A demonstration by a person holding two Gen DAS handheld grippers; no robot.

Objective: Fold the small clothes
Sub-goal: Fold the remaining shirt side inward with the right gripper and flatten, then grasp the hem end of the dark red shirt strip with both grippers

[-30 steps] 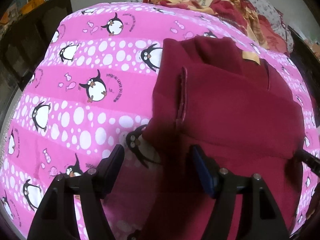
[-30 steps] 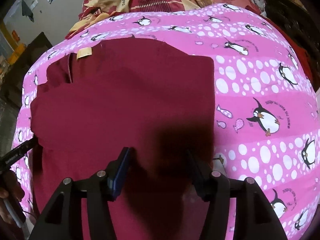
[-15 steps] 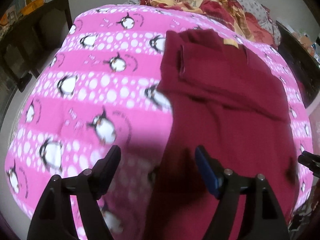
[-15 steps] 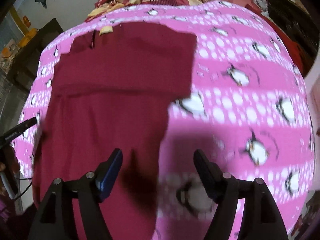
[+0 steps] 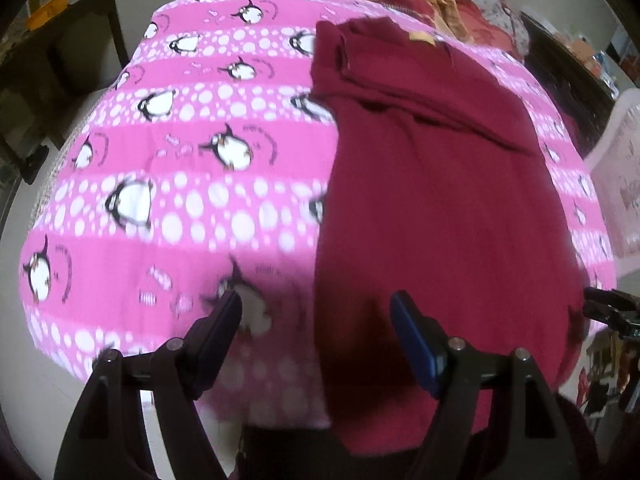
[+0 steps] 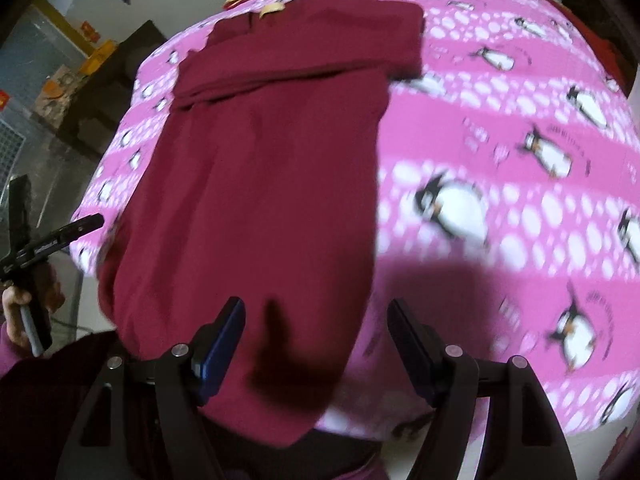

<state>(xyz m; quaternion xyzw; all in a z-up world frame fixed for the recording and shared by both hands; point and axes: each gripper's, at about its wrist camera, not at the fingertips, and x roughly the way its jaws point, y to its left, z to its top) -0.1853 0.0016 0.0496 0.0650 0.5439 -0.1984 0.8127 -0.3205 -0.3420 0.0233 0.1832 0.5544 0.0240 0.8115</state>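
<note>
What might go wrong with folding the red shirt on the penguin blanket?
The red shirt hangs over the near edge of the penguin blanket, so it might slide off. Both claws, left and right, are open and hold nothing, so a grab could miss or bunch the blanket too.

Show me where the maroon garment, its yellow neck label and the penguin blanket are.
maroon garment (image 5: 432, 208), left wrist view, middle of its body.
yellow neck label (image 5: 421, 36), left wrist view, centre of the tag.
penguin blanket (image 6: 500, 128), right wrist view, bare pink stretch beside the garment.
</note>
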